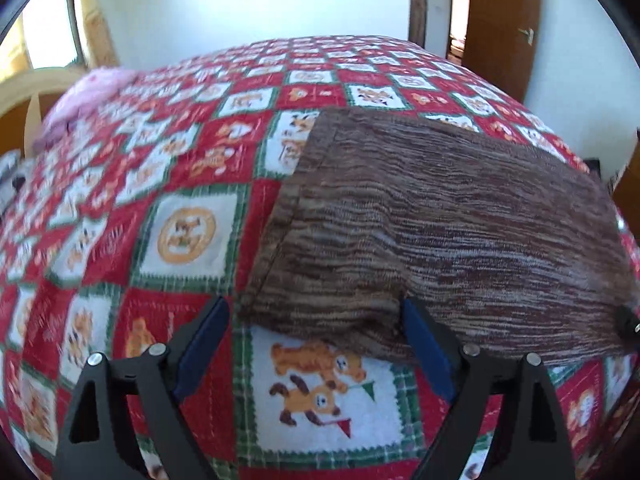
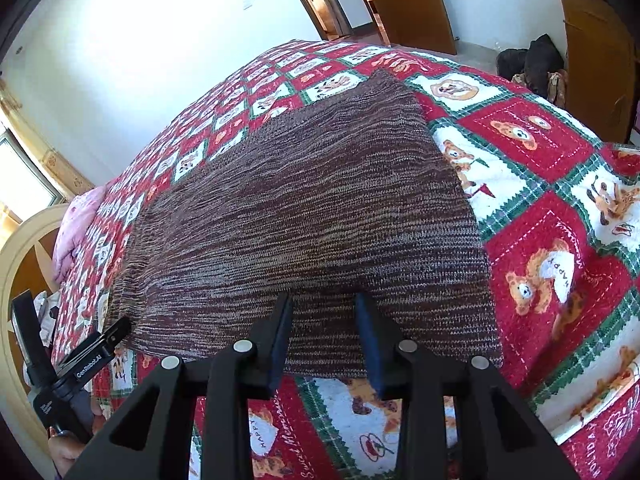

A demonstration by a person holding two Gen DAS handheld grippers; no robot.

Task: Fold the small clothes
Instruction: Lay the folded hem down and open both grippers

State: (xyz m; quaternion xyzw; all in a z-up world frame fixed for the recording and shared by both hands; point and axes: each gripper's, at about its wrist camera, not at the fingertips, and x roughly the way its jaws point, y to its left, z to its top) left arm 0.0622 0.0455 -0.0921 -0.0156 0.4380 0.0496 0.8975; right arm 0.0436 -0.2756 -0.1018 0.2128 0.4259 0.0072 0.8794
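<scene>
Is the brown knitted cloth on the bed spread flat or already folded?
Folded, apparently: the brown knitted cloth lies as a neat flat rectangle on the quilt, and its near corner looks doubled. How many layers: cannot tell.

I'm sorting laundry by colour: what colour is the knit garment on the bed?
The knit garment is marled brown with tan and whitish streaks, best seen in the right wrist view.

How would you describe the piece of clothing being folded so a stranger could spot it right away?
Start from the bed's red, white and green teddy-bear quilt. Lying flat near its closest edge, just ahead of both open grippers, is the brown knit garment. Its plain streaky brown weave, with no pictures or checks, sets it apart from the quilt and the pink bedding by the headboard.
</scene>
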